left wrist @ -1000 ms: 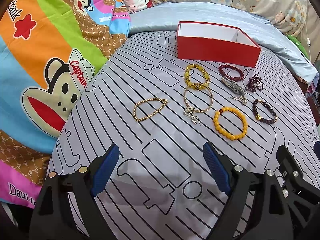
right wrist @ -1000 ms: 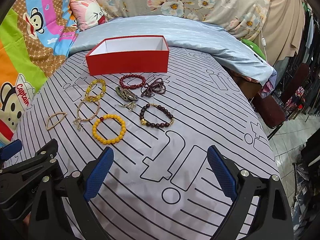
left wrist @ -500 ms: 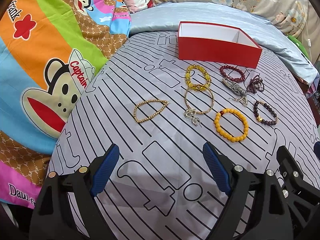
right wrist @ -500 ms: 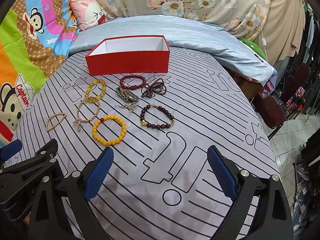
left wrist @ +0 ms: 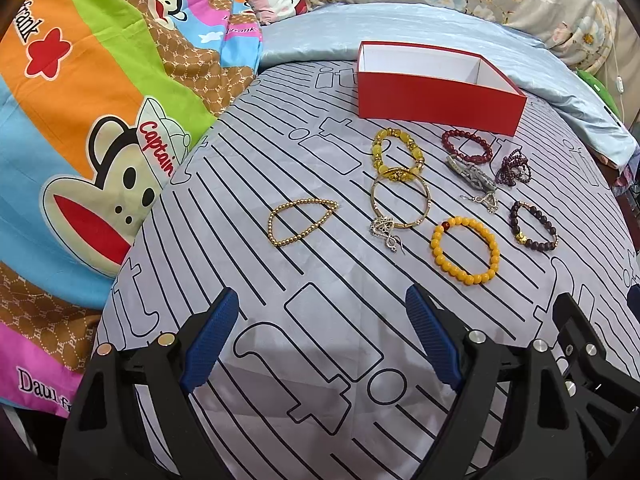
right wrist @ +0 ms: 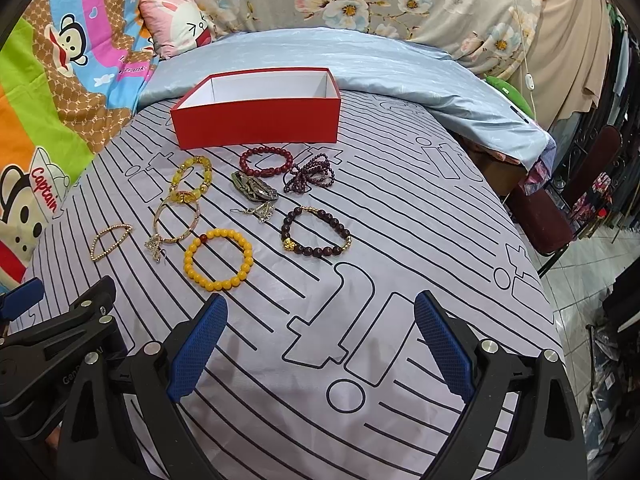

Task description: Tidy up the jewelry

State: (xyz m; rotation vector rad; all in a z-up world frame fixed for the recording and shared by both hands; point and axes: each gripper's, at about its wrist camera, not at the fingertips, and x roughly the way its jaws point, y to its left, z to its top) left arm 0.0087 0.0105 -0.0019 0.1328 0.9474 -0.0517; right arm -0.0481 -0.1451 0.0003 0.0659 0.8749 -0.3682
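Observation:
An empty red box (left wrist: 436,90) (right wrist: 256,122) with a white inside stands at the far side of a grey striped sheet. In front of it lie several bracelets: a thin gold bead one (left wrist: 300,222) (right wrist: 110,240) at the left, a yellow bead one (left wrist: 465,249) (right wrist: 218,258), a gold bangle with a silver charm (left wrist: 400,204), a yellow crystal one (left wrist: 396,154), a dark red one (right wrist: 266,162) and a dark brown one (right wrist: 316,236). My left gripper (left wrist: 320,338) is open above the near sheet. My right gripper (right wrist: 320,340) is open too, holding nothing.
A cartoon monkey blanket (left wrist: 80,120) covers the left side. A pale blue quilt (right wrist: 360,64) and a pink pillow (right wrist: 176,28) lie behind the box. The bed's edge drops at the right to a tiled floor with a dark chair (right wrist: 560,208).
Both views have drifted slightly; the jewelry sits a little lower in the left wrist view. Nothing was picked up and both grippers stay open.

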